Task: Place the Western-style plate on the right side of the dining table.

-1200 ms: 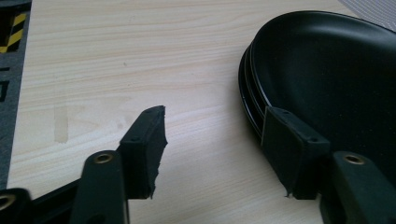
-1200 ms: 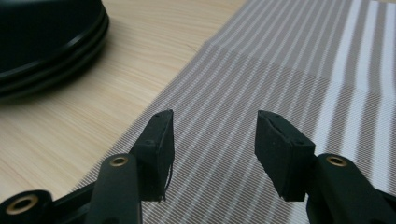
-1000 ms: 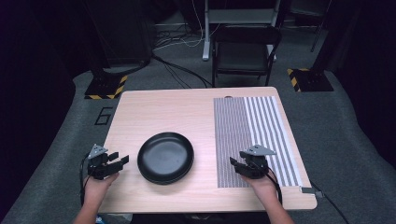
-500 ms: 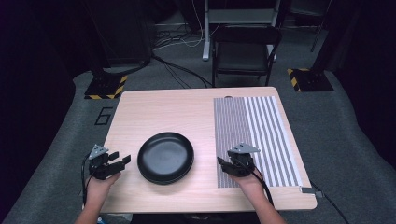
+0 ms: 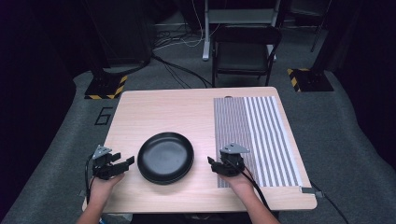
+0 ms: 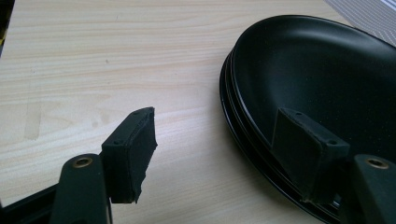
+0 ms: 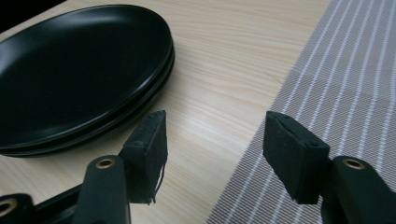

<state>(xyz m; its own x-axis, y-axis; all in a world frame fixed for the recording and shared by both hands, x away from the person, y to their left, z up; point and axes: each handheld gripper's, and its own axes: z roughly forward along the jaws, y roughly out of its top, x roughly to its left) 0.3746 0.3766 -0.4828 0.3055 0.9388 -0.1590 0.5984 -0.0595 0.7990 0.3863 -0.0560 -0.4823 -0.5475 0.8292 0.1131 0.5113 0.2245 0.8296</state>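
Pale wooden surface [image 5: 163, 112], its far half bare, with a striped grey mat [image 5: 261, 126] along its right edge. Two stacked glossy black plates [image 5: 165, 157] sit near the front edge, between the grippers. Left gripper [image 5: 125, 163] and right gripper [image 5: 211, 163] flank them, jaws apart, just opening, gripping nothing.
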